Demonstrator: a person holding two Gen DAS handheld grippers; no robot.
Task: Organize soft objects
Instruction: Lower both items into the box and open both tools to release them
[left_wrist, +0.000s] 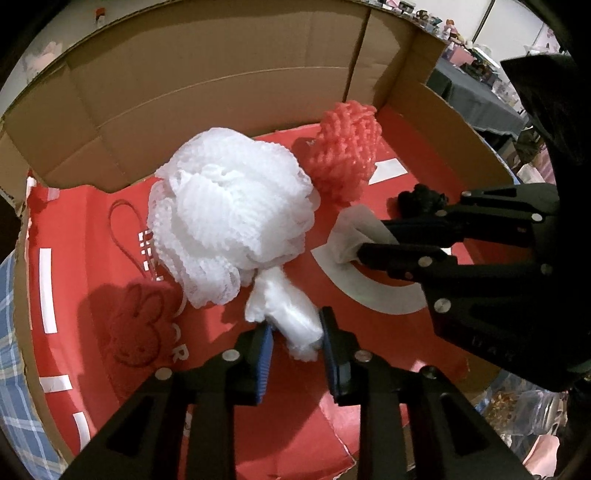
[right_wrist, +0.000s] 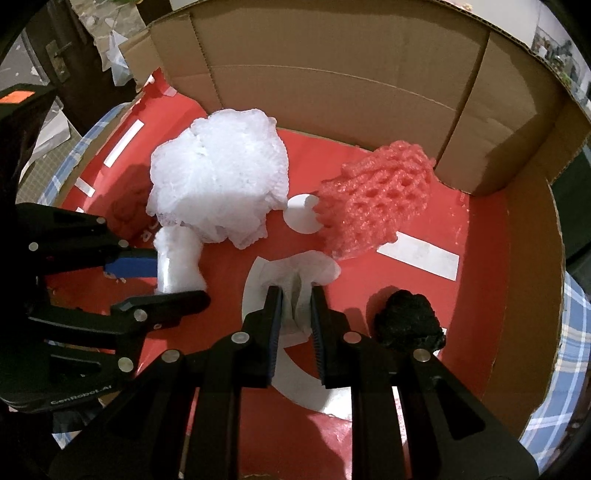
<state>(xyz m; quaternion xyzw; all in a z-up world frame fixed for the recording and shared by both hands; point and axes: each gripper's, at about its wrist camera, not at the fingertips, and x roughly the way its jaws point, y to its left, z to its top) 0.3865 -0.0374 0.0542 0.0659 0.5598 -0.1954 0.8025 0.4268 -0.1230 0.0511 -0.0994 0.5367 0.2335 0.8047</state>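
Inside an open cardboard box with a red printed floor (left_wrist: 229, 387) (right_wrist: 480, 302) lie soft things. My left gripper (left_wrist: 295, 334) (right_wrist: 162, 278) is shut on a white plastic-wrapped cotton wad (left_wrist: 291, 314) (right_wrist: 177, 262), low over the floor. My right gripper (right_wrist: 295, 302) (left_wrist: 373, 236) is shut on a crumpled white tissue (right_wrist: 299, 273) (left_wrist: 351, 230). A big white mesh bath pouf (left_wrist: 229, 218) (right_wrist: 218, 177) sits just beyond the wad. A pink foam net (left_wrist: 347, 155) (right_wrist: 373, 206) lies behind right. A black fuzzy ball (right_wrist: 408, 325) (left_wrist: 419, 201) rests right of my right gripper.
Brown cardboard walls and flaps (left_wrist: 207, 85) (right_wrist: 332, 74) rise behind and to the right. A dark red bunny-print cloth (left_wrist: 136, 325) with a cord loop (left_wrist: 123, 232) lies on the floor at left. A blue plaid cloth (left_wrist: 11, 369) (right_wrist: 569, 332) lies under the box.
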